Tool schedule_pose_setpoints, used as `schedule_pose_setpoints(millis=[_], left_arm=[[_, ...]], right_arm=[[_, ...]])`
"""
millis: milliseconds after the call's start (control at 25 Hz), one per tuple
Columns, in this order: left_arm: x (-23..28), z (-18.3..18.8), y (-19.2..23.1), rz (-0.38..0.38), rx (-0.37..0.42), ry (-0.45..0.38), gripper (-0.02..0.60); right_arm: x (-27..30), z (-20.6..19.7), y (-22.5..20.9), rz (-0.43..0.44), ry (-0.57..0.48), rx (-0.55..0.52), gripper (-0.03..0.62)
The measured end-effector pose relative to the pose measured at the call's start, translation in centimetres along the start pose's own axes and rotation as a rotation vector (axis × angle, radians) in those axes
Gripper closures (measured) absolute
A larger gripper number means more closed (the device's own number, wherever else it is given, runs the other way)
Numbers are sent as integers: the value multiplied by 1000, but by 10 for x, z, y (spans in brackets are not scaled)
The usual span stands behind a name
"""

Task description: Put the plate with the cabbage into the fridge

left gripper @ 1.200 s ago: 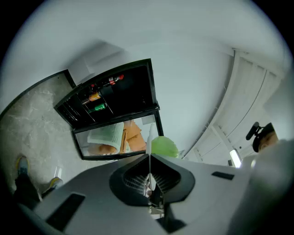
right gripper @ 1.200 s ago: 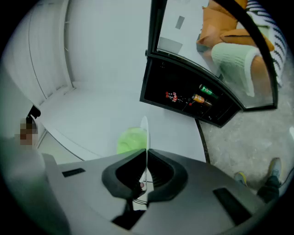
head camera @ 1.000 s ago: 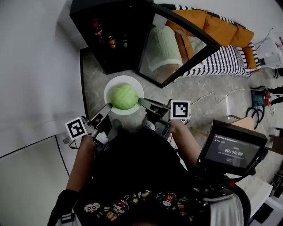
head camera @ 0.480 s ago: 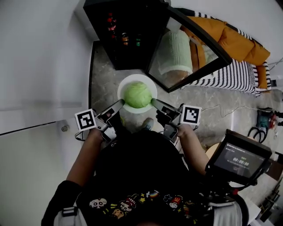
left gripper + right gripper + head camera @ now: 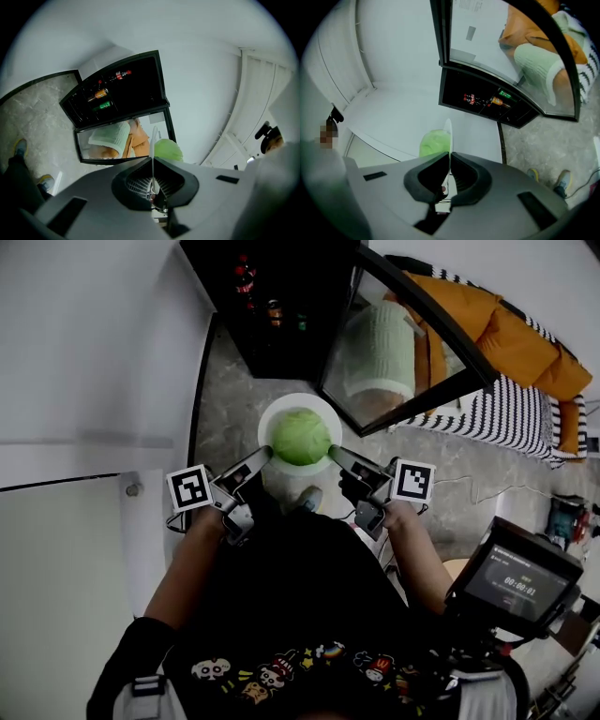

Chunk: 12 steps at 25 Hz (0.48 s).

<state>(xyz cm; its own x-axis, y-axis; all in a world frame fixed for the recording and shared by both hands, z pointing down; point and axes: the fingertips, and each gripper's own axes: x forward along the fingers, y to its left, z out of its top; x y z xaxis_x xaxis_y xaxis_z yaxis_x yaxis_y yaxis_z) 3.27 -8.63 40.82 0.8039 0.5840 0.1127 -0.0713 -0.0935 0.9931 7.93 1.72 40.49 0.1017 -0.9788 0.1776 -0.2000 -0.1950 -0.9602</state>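
We held the plate (image 5: 278, 420) between both claws, out in the air above the stone floor (image 5: 230, 399) and just in front of the open fridge (image 5: 300, 277). The left claw (image 5: 265, 457) pinched the plate's left rim; in the left gripper view its jaws were pressed onto the thin white edge, which ran up between them. The right claw (image 5: 335, 452) pinched the opposite rim the same way, jaws closed on the edge. The cabbage (image 5: 302, 437), round and pale green, sat in the middle of the plate and showed past the rim in both gripper views. The fridge was black and dark inside, with a few drinks (image 5: 272, 307) on a shelf: red, orange and green. Its glass door (image 5: 394, 343) stood swung out to our right, beside the plate, and reflected a pale green cloth. Beyond the door lay orange cushions (image 5: 511, 334) on striped bedding. A shoe (image 5: 310, 499) showed just below the plate, and a small screen (image 5: 517, 579) hung at our right.
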Motion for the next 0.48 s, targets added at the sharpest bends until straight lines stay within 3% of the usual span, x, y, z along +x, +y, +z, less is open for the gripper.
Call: schedule_pose_setpoints(millis=[480], left_arm=[[-1,-4,1,-2,0,-6,571]], right_arm=[[-3,-2,-1,-2,3,-2,576]])
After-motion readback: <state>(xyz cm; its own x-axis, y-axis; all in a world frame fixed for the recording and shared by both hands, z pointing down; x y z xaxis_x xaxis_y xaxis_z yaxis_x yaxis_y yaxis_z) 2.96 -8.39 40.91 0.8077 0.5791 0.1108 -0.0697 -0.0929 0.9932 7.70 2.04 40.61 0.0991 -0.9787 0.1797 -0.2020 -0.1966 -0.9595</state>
